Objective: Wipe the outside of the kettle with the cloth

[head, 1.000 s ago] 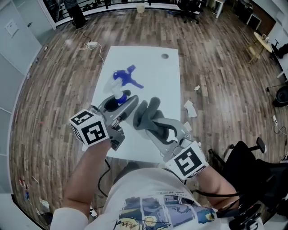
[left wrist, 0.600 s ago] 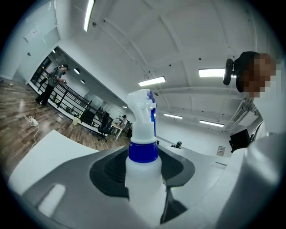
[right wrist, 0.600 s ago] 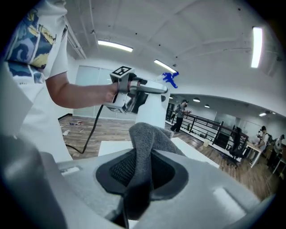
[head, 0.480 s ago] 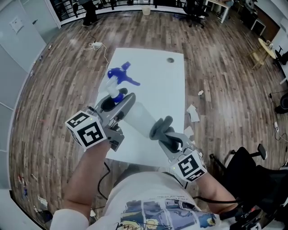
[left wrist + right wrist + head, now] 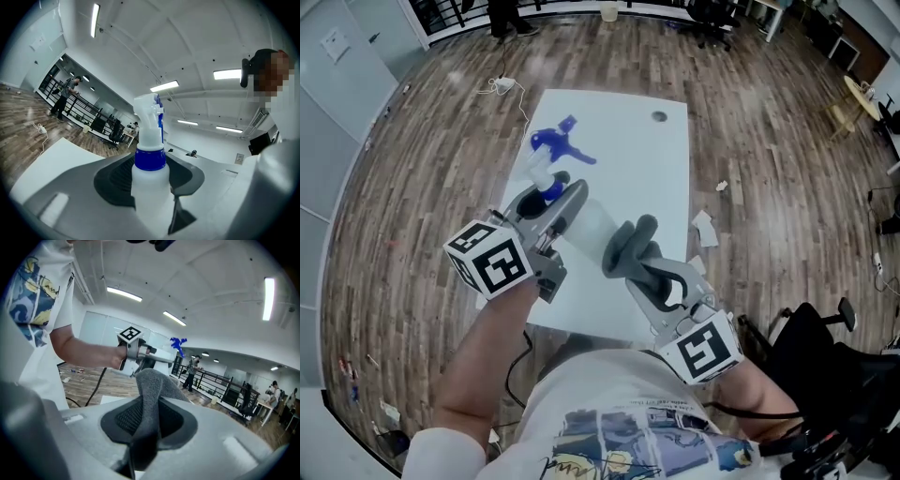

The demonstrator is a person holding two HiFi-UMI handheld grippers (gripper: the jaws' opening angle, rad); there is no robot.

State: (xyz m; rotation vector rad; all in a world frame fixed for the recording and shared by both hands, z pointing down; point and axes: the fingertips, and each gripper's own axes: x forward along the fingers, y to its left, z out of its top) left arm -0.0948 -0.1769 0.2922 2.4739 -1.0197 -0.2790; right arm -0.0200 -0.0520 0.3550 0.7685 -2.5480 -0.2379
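Observation:
No kettle shows in any view. My left gripper (image 5: 551, 199) is shut on a white spray bottle (image 5: 584, 223) with a blue collar and blue trigger head (image 5: 561, 145), held above the white table (image 5: 656, 169). In the left gripper view the bottle (image 5: 150, 183) stands upright between the jaws. My right gripper (image 5: 639, 270) is shut on a bunched grey cloth (image 5: 628, 244), which sticks out past its fingertips just right of the bottle, with a small gap between them. In the right gripper view the cloth (image 5: 150, 394) fills the jaws, and the left hand's marker cube (image 5: 130, 334) lies beyond it.
The table has a round cable hole (image 5: 659, 117) near its far edge. Paper scraps (image 5: 703, 230) lie on the wooden floor to the right, and a cable and plug (image 5: 502, 86) at far left. A black chair (image 5: 811, 328) stands at lower right.
The right gripper drew the cloth away from the bottle toward me, then came back part of the way. The left gripper still holds the bottle and has shifted only slightly.

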